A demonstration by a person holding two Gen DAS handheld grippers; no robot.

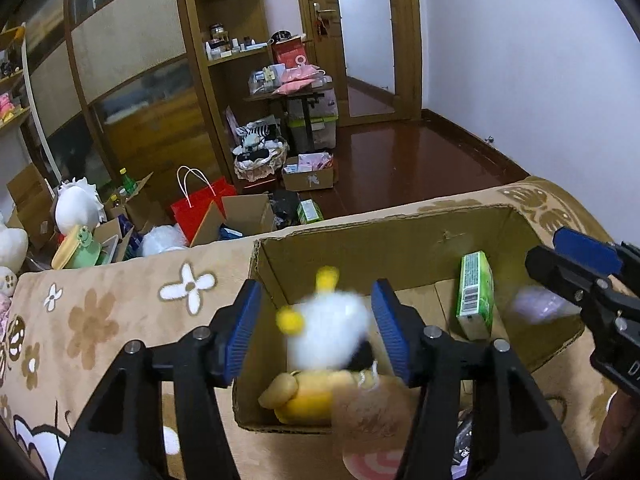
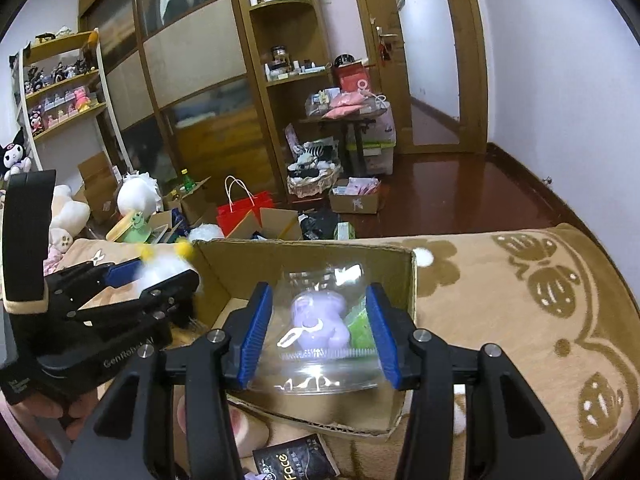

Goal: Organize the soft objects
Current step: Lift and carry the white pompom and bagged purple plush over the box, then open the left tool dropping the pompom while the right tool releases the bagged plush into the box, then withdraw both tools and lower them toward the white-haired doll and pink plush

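My left jaws [image 1: 316, 328] stand apart, their blue pads clear on either side of the white plush with yellow tips [image 1: 326, 328], which is blurred between them, just over the near end of the cardboard box [image 1: 360, 240]; I judge it is let go and dropping in. My right jaws [image 2: 318, 332] are closed on a clear plastic pack [image 2: 324, 344] with a purple soft toy [image 2: 320, 320] inside, held above the same box and not yet released. Inside the box, a yellow and tan plush [image 1: 300, 398] already lies at the near end, and a green carton [image 1: 476, 294] stands against the far side; the rest of the floor of the box looks bare. So I judge the sorting partly done: one toy in, one going in, one in my grip. The box sits on a bed under a brown flowered blanket [image 2: 520, 300], where a dark packet [image 2: 296, 460] lies just outside it. More plush toys [image 2: 68, 212] remain in the floor clutter beyond the bed.
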